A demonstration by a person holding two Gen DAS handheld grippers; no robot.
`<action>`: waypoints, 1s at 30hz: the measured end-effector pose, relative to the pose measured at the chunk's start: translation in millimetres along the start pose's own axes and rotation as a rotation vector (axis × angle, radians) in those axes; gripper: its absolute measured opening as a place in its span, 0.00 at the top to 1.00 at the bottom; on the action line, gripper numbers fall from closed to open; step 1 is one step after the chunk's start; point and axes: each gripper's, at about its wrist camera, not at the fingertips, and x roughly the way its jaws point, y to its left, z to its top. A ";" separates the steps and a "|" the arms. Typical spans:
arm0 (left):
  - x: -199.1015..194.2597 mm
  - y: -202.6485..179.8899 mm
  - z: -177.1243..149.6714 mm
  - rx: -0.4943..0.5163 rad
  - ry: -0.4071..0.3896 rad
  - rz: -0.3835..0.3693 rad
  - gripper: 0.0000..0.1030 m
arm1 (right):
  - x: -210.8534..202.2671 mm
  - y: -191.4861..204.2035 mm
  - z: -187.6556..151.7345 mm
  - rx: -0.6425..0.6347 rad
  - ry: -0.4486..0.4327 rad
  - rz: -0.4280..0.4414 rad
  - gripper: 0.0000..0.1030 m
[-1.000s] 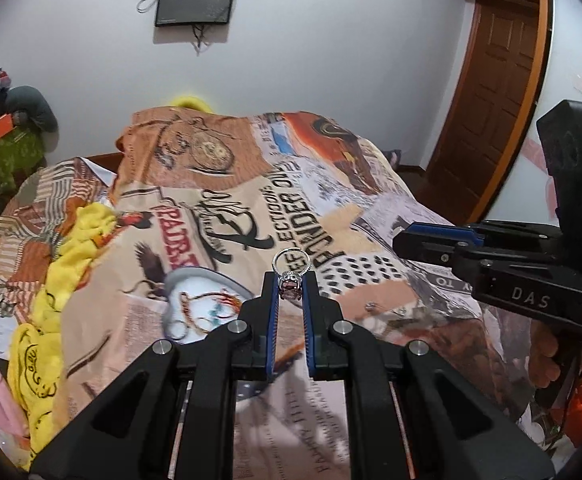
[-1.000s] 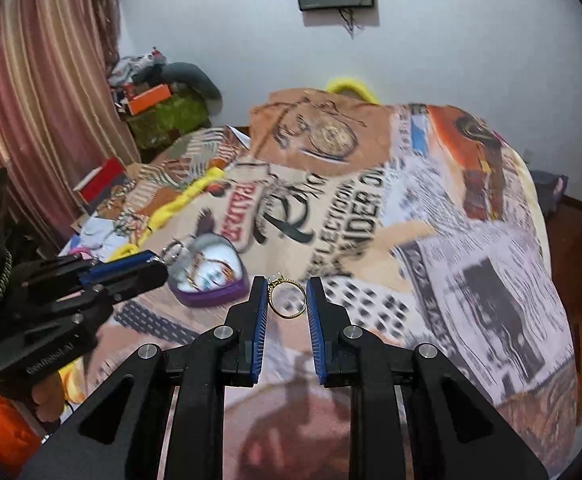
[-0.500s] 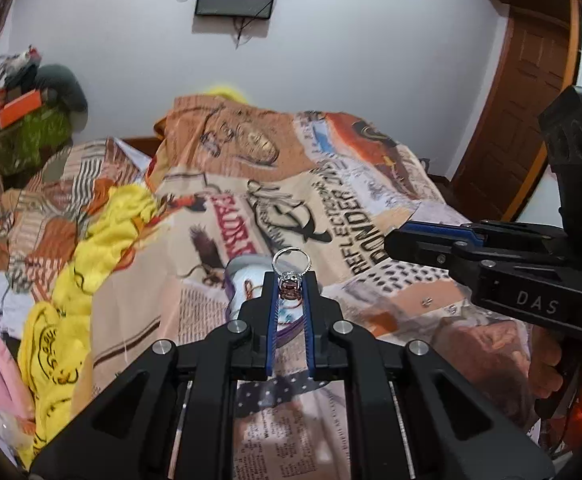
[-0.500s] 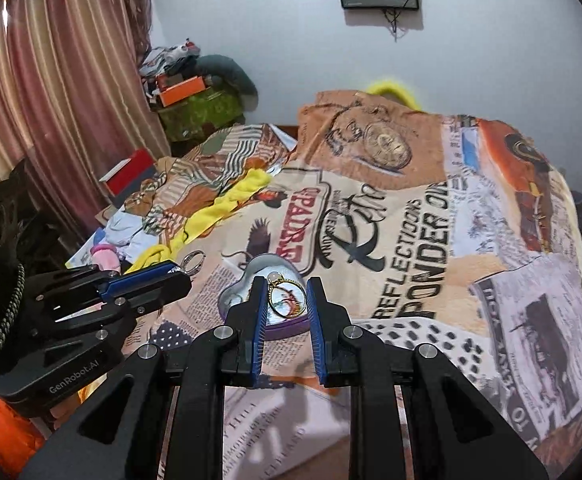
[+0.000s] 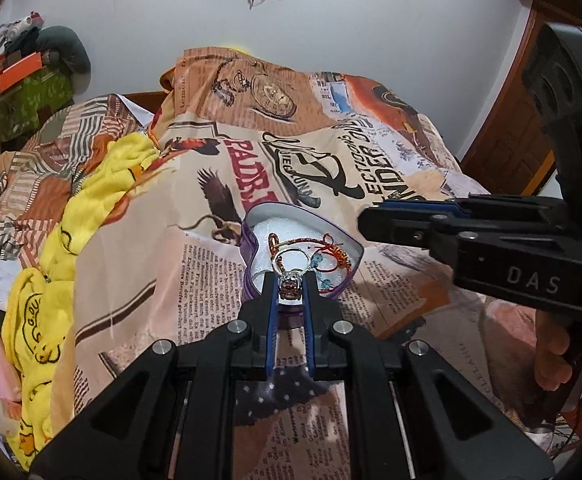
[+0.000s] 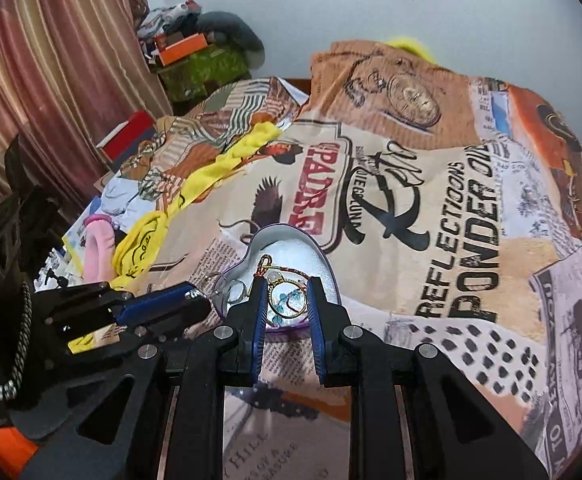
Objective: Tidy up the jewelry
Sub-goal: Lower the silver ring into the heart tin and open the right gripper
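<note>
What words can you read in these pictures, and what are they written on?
"DAS": on the side of the right gripper.
"REFLECTIONS PONDER ON": big black letters on the bedspread.
"PADRE": red letters on the bedspread; the last letter is partly hidden by the heart-shaped tin.
"HILL": on the bedspread, near the bottom of the right wrist view.
The small newspaper-style print on the bedspread and the yellow blanket's lettering are too small to read.

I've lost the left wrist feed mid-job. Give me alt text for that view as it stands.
The left gripper is shut on a silver ring with a dark red stone, held over the near edge of an open purple heart-shaped tin on a newspaper-print bedspread. The tin holds red bracelets. The right gripper hovers beside it.
</note>
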 end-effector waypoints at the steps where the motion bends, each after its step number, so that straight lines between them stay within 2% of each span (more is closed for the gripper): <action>1: 1.6 0.7 0.7 0.000 0.001 -0.002 0.90 | 3.1 0.4 1.3 -0.003 0.007 -0.001 0.83; 15: 10.2 7.3 7.5 0.016 -0.004 0.005 0.90 | 35.5 3.4 4.2 -0.004 0.079 -0.006 0.83; 22: 8.2 7.6 7.5 0.018 -0.009 0.007 0.90 | 39.1 5.3 3.1 -0.022 0.087 -0.039 0.82; 27: -0.5 6.0 7.9 0.035 -0.022 0.038 0.90 | 39.1 4.4 4.2 -0.019 0.101 -0.055 0.82; 30: -8.5 5.9 8.5 0.039 -0.034 0.053 0.89 | 34.6 3.3 4.1 -0.008 0.101 -0.055 0.78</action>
